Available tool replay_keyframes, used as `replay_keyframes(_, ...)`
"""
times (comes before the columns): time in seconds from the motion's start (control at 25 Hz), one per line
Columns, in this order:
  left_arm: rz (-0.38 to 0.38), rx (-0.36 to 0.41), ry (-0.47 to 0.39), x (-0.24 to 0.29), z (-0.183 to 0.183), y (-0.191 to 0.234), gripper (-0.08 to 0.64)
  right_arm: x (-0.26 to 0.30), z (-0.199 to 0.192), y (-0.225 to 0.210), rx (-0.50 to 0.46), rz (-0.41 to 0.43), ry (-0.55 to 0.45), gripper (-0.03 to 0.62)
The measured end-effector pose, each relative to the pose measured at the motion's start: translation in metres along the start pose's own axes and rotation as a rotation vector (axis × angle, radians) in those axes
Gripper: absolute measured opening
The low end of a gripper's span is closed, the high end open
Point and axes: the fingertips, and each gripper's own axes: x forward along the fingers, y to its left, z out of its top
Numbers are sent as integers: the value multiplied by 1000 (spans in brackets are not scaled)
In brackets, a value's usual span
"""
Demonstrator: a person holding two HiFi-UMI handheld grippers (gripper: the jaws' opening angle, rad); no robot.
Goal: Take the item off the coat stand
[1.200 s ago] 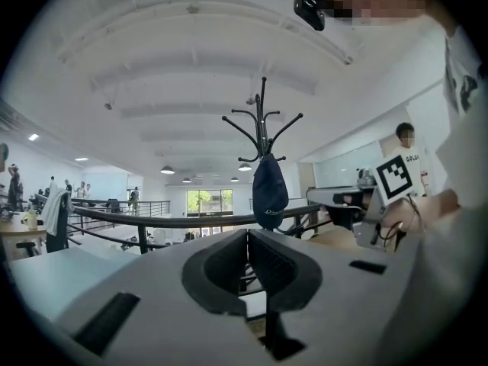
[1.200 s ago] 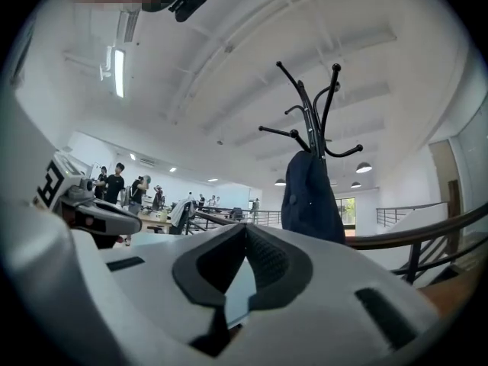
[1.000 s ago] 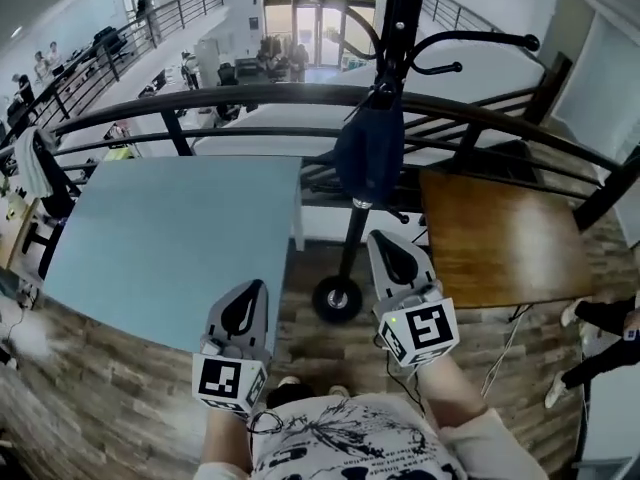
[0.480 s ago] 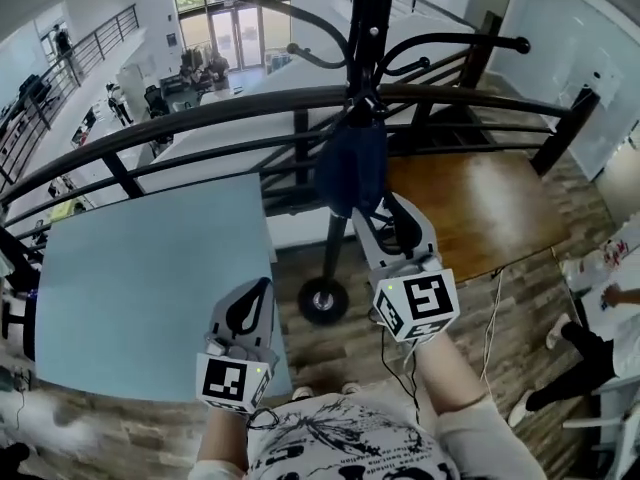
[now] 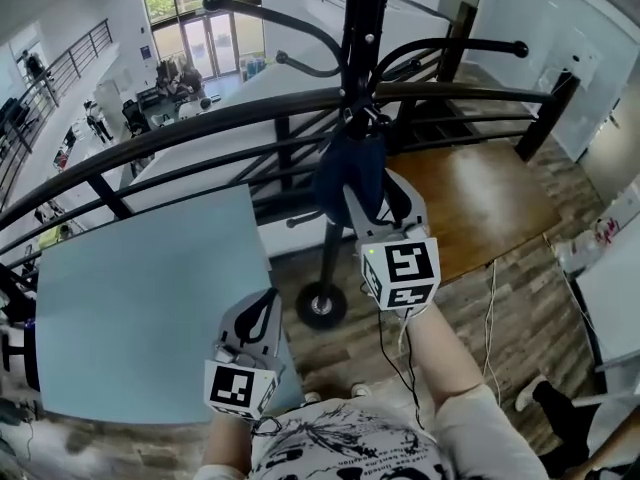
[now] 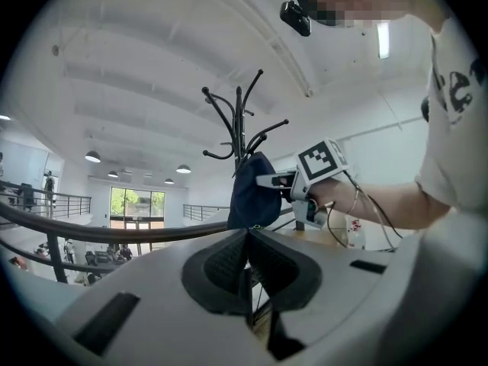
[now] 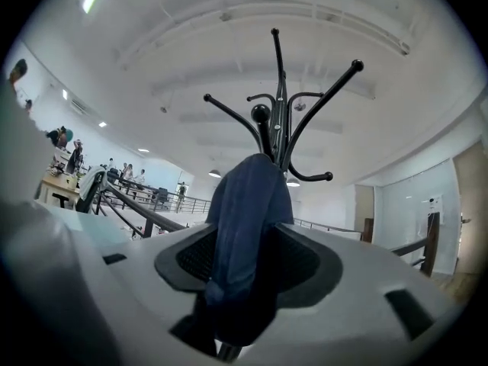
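Note:
A dark blue fabric item (image 5: 345, 168) hangs from a hook of the black coat stand (image 5: 361, 38). My right gripper (image 5: 376, 190) is raised to the item's lower part. Its jaws are opening, one on each side of the cloth. In the right gripper view the blue item (image 7: 248, 212) drapes down between the two pads, under the stand's hooks (image 7: 279, 113), and the pads do not press on it. My left gripper (image 5: 261, 303) hangs low beside the blue table, shut and empty. From the left gripper view I see the item (image 6: 250, 193) with the right gripper (image 6: 276, 181) at it.
A black curved railing (image 5: 200, 118) runs across just behind the stand. A light blue table (image 5: 130, 288) lies at the left and a brown wooden table (image 5: 480, 203) at the right. The stand's round base (image 5: 320, 306) rests on the wood floor, with a cable (image 5: 490, 318) nearby.
The right gripper has gone up from below the blue item to its lower part, and its jaws have gone from shut to spread around the cloth. The left gripper stays low and shut.

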Motion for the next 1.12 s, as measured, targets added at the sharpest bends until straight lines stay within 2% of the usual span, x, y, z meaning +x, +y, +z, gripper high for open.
replay_keyframes(0.08, -4, -1, 10, 0, -3, 2, 5, 4, -2, -2, 11, -14, 16, 159)
replay_keyframes(0.16, -4, -3, 7, -1, -2, 3, 5, 4, -1, -4, 16, -32, 19, 72)
replay_keyframes(0.24, -5, -3, 0, 0, 0, 4, 5, 3, 4, -5, 7, -46, 7, 23)
replay_keyframes(0.6, -7, 7, -2, 3, 1, -5, 5, -20, 31, -8, -26, -33, -69, 5)
replay_keyframes(0.88, 1, 15, -15, 4, 6, -26, 5, -68, 63, -4, -127, 2, -160, 5)
replay_keyframes(1.12, 11, 15, -24, 9, 15, -36, 5, -96, 51, -5, -116, 42, -147, 6)
